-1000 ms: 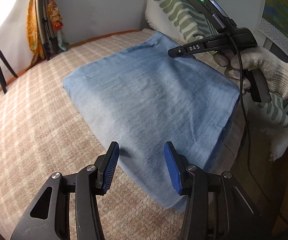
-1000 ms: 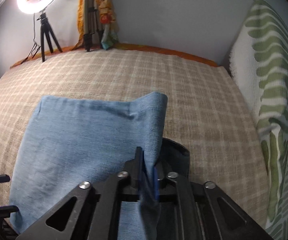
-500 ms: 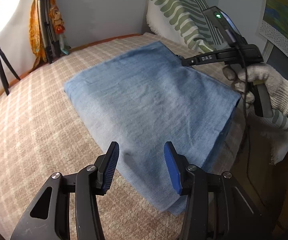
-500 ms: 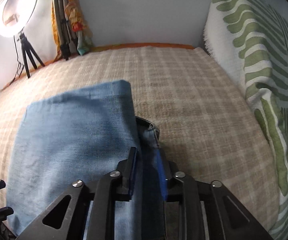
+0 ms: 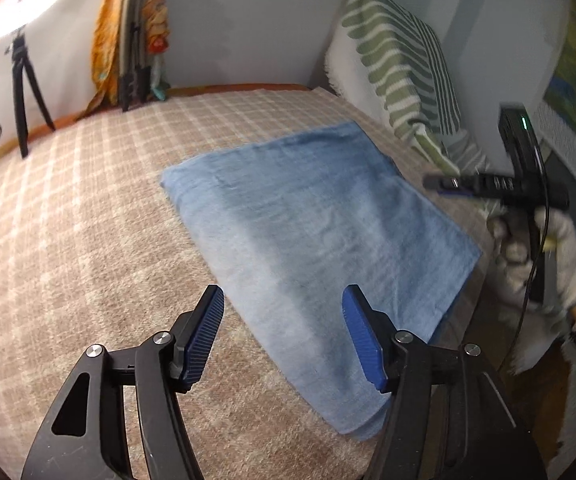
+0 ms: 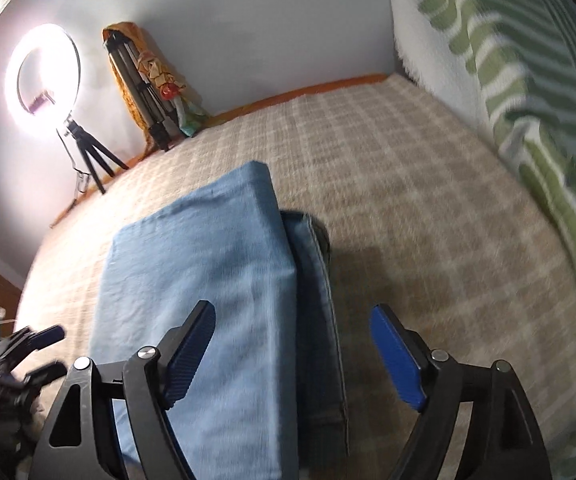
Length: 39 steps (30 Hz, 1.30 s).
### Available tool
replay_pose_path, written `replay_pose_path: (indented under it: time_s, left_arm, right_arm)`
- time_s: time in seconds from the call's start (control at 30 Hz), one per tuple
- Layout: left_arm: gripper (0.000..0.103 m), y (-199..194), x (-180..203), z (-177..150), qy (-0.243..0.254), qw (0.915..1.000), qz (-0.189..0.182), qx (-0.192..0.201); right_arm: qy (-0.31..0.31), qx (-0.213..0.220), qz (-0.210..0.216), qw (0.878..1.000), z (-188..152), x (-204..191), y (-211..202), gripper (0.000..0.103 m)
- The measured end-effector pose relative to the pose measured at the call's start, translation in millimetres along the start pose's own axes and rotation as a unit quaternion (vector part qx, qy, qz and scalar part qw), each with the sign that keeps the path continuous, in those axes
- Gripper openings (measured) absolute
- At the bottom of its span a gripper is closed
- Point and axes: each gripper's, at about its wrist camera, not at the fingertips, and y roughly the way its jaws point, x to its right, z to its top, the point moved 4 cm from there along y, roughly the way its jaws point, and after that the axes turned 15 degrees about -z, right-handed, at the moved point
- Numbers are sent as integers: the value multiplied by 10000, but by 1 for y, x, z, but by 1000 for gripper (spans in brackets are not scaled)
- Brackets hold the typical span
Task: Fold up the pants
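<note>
The light blue denim pants [image 5: 320, 232] lie folded in a flat rectangle on the checked beige bed cover [image 5: 68, 240]. My left gripper [image 5: 284, 336] is open and empty, just above the near edge of the folded pants. In the right wrist view the pants [image 6: 208, 288] lie flat with a darker layer and seam [image 6: 320, 300] showing along their right edge. My right gripper [image 6: 294, 356] is open and empty above that edge. It also shows in the left wrist view [image 5: 448, 186], held by a gloved hand off the pants' right side.
A green-striped white pillow [image 5: 404, 64] leans at the bed's far right. A lit ring light on a tripod [image 6: 42, 80] and a second tripod draped with orange cloth [image 5: 132, 52] stand against the back wall. The bed's edge runs near the pants' right corner [image 5: 484, 300].
My right gripper has opened and let go of the pants' edge, which now lies flat. It has drawn back to the right. My left gripper stays open and has tilted slightly.
</note>
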Motion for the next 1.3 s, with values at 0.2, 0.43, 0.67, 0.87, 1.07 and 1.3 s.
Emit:
replay_pose_path:
  time_s: [0.2, 0.43, 0.67, 0.87, 1.07, 1.3]
  left_arm:
    - [61, 1, -28, 12, -714, 9971, -278, 16]
    - [61, 16, -58, 19, -1423, 9888, -456, -15]
    - [61, 33, -76, 21, -1761, 9826, -572, -113]
    - [61, 47, -80, 23, -1840, 9807, -632, -193]
    - [61, 53, -85, 27, -1823, 9809, -667, -89]
    - [62, 59, -86, 33, -1710, 9823, -761, -17]
  right_arm:
    - [246, -115, 418, 9988, -18, 14, 1, 84]
    - [432, -260, 954, 9942, -31, 22, 12, 85]
    - [522, -473, 1387, 9878, -46, 25, 32, 86]
    - [623, -276, 1766, 9819, -51, 28, 35, 87]
    - [572, -271, 1934, 9791, -54, 20, 36, 83]
    - [513, -280, 1928, 9795, -51, 14, 41, 83]
